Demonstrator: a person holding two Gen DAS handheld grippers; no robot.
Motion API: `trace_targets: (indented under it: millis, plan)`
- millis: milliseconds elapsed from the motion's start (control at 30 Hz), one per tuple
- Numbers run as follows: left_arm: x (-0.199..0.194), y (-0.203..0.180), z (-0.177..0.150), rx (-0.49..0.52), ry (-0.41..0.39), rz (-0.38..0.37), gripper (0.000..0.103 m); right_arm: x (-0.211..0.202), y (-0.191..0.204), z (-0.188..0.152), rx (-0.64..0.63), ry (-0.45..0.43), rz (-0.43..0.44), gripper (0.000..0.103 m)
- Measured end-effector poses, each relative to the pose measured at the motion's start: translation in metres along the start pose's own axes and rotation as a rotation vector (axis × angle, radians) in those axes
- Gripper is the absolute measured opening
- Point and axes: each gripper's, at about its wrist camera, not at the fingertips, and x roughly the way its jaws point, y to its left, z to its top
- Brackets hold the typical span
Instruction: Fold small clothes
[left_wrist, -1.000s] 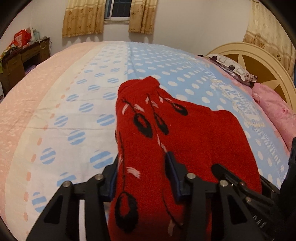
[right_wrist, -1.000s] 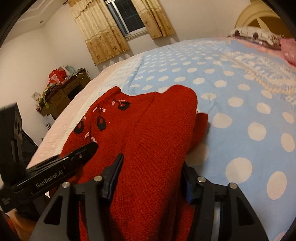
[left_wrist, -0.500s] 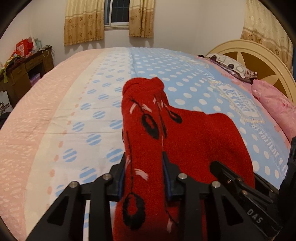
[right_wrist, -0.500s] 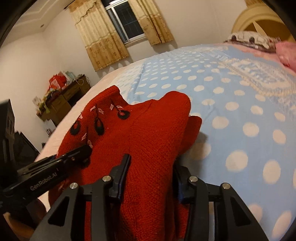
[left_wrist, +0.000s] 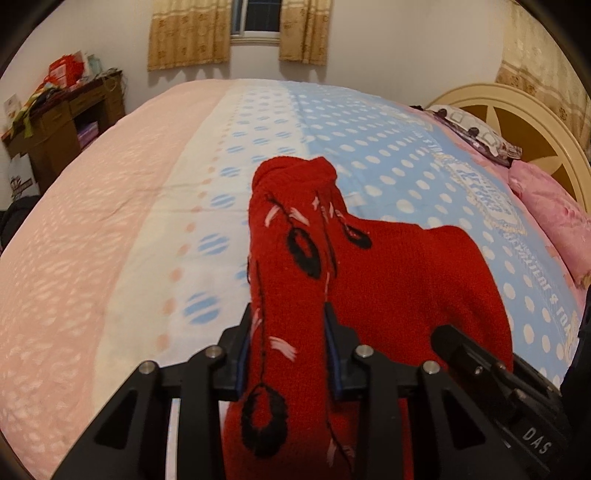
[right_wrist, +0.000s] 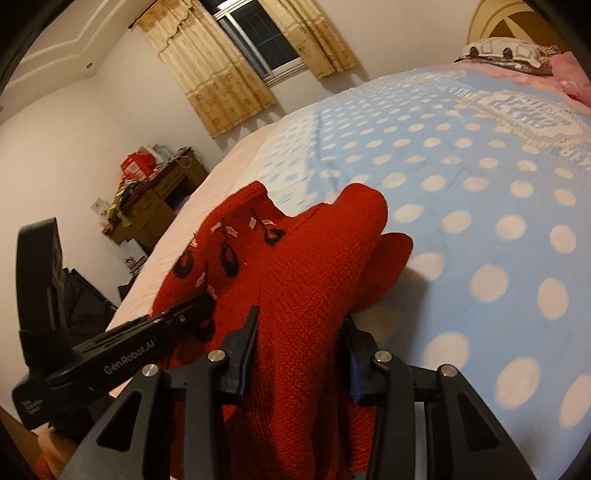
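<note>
Left gripper clamped on a bunched ridge of the red sweater, knit filling the gap between both pads. Right gripper likewise closed on a thick fold of the same sweater, on the plain side away from the black-and-white pattern. Both grippers side by side at the near edge, close together, each visible in the other's view.

Beyond the fingers, sweater stretched away over the bed, far end humped up, one loose flap poking out to the right and lying on the dotted blue sheet. Near part apparently lifted; far part resting on the bed.

Probably mid-fold, near edge being carried toward the far end. Best done by keeping both grips level and moving together, so the edge stays straight. Worth spreading the grippers apart first to pull out the slack between them. Low and slow on the carry, to avoid dragging the resting part. Release only once edges line up. Thick knit, so prone to bulging and slipping back.

Further out: pillows, headboard, desk, curtains.
</note>
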Motion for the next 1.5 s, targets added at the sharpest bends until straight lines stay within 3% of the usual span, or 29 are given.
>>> trace_targets:
  millis: [400,600,733,833,900,967,1033,1067,1200,1267,1333,1500]
  plan:
    - [-0.046,0.129,-0.015,-0.181,-0.066,0.146,0.033,0.051,0.136,-0.01,-0.21,0.109,0.168,0.037]
    - [-0.059,0.198,0.007,-0.241,-0.128,0.256,0.033,0.1,0.206,-0.004,-0.275,0.133,0.279,0.035]
    - [-0.046,0.229,0.024,-0.237,-0.178,0.323,0.033,0.138,0.243,0.002,-0.354,0.098,0.282,0.034]
    - [-0.016,0.247,0.027,-0.24,-0.184,0.341,0.033,0.176,0.253,0.001,-0.378,0.088,0.238,0.034]
    - [0.005,0.255,0.022,-0.248,-0.144,0.355,0.034,0.199,0.252,-0.001,-0.392,0.103,0.189,0.033]
    - [0.015,0.267,0.015,-0.284,-0.131,0.344,0.039,0.223,0.248,-0.006,-0.413,0.126,0.136,0.033]
    - [0.018,0.273,0.014,-0.307,-0.129,0.341,0.05,0.232,0.238,-0.008,-0.397,0.127,0.14,0.033]
    - [0.018,0.276,0.014,-0.311,-0.126,0.346,0.054,0.232,0.233,-0.007,-0.381,0.129,0.15,0.033]
    - [0.015,0.273,0.013,-0.316,-0.113,0.349,0.056,0.234,0.228,-0.007,-0.356,0.135,0.156,0.035]
    - [0.01,0.269,0.014,-0.305,-0.106,0.357,0.056,0.233,0.226,-0.005,-0.333,0.142,0.148,0.049]
    - [-0.001,0.263,0.013,-0.27,-0.11,0.37,0.059,0.225,0.22,-0.001,-0.306,0.145,0.16,0.053]
    - [-0.031,0.25,-0.001,-0.233,-0.135,0.421,0.072,0.164,0.216,0.006,-0.266,0.005,0.131,0.053]
